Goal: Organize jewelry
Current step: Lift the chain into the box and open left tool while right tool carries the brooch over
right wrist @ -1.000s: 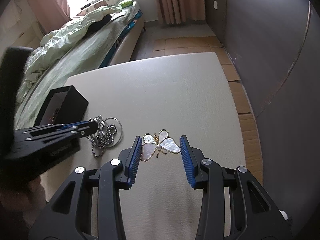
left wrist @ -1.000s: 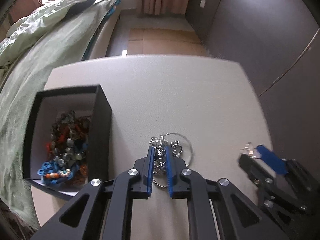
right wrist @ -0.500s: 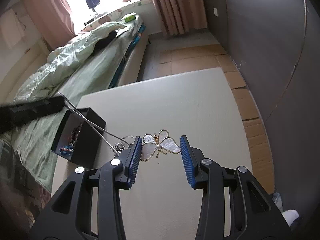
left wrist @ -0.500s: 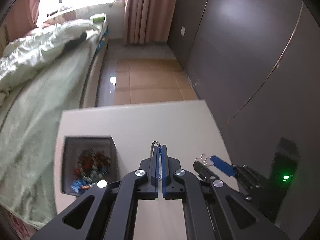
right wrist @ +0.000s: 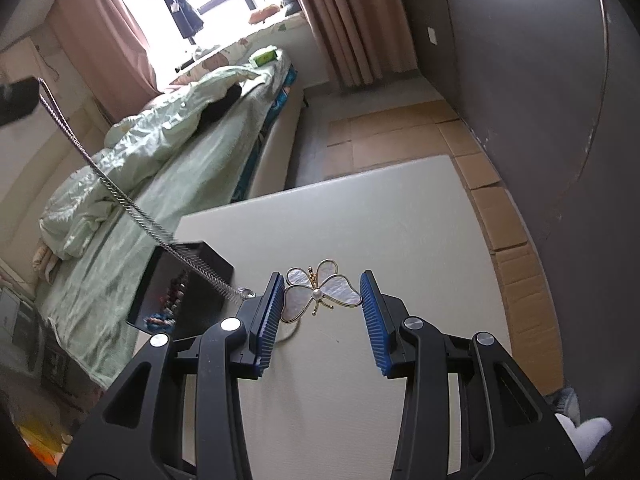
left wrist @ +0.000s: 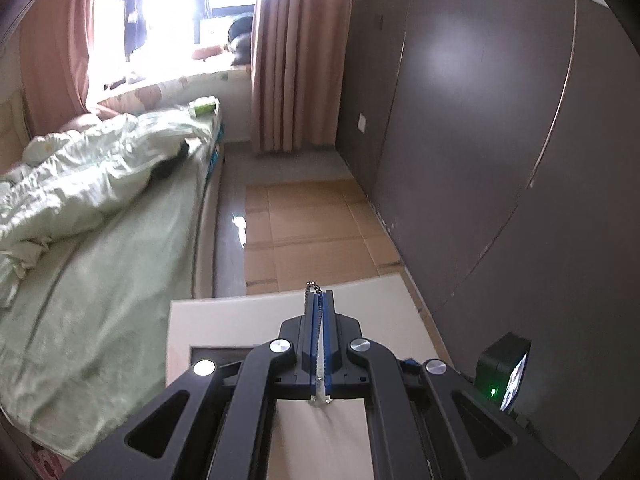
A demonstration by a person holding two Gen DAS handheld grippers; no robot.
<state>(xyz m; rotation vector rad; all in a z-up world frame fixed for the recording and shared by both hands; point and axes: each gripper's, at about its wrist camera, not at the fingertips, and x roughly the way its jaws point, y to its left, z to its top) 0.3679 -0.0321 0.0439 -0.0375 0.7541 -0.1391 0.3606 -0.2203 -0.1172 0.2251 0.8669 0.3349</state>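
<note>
Chain [right wrist: 120,196] is pinched in the closed left gripper [left wrist: 319,300], now lifted off the table [right wrist: 400,216]; a second ago it lay there in a heap. It runs taut over the black box [right wrist: 192,276], likely its destination. Right gripper [right wrist: 320,312] half open around the butterfly brooch [right wrist: 320,292], whether clamped unclear.

bare table [right wrist: 400,216] beyond the brooch [right wrist: 320,292]; taut chain [right wrist: 120,196] crosses above the black box [right wrist: 208,256].

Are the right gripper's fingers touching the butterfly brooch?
Touching. The right wrist view shows the butterfly brooch bridging both fingers of the right gripper.
</note>
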